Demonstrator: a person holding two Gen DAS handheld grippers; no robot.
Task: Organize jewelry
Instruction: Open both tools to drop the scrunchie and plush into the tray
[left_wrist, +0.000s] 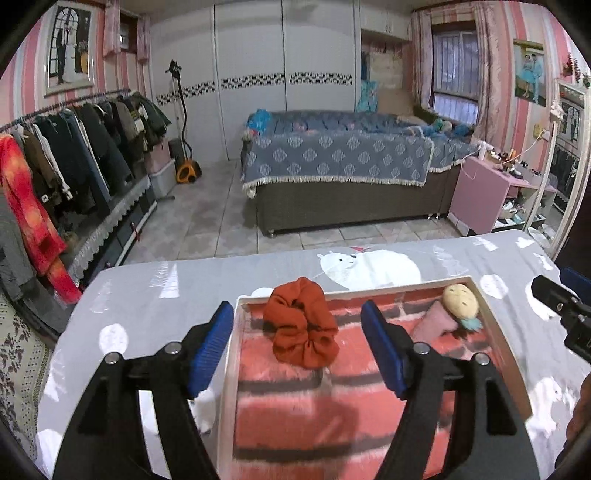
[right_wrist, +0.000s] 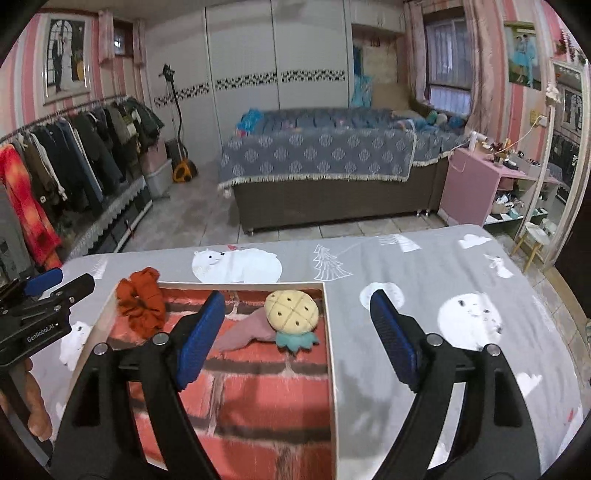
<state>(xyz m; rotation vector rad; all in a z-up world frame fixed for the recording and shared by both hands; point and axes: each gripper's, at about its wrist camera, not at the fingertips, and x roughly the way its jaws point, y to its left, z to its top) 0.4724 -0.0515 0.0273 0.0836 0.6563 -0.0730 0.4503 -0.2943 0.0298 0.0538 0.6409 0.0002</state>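
Left wrist view: the left tool (left_wrist: 297, 343) hangs with its blue pads spread wide and nothing between them. Below it a white-rimmed box (left_wrist: 228, 369), lined with fuzzy brick-pattern cloth, sits on the surface (left_wrist: 122, 295), which is covered in grey cloth printed with polar bears and trees. A rust scrunchie (left_wrist: 301, 323) lies in the box's far left corner, partly draped over the far rim. In the far right corner lies a plush pineapple (left_wrist: 461, 301), its pink band (left_wrist: 432, 323) trailing to the left of it. The right tool shows at the right edge of this view.

Right wrist view: the right tool (right_wrist: 295, 334) is likewise spread and empty, its left pad over the box (right_wrist: 330, 332), its right pad over bare cloth beside the box. The scrunchie (right_wrist: 142, 306) and pineapple (right_wrist: 291, 310) lie apart along the far wall. The left tool (right_wrist: 59, 282) shows at the left edge, held by a hand (right_wrist: 35, 402); white lettering on its black body reads "GenRobot.AI". No other writing can be read.

Beyond the surface (right_wrist: 443, 266) stand a bed (right_wrist: 317, 158) and a clothes rack (right_wrist: 74, 155).
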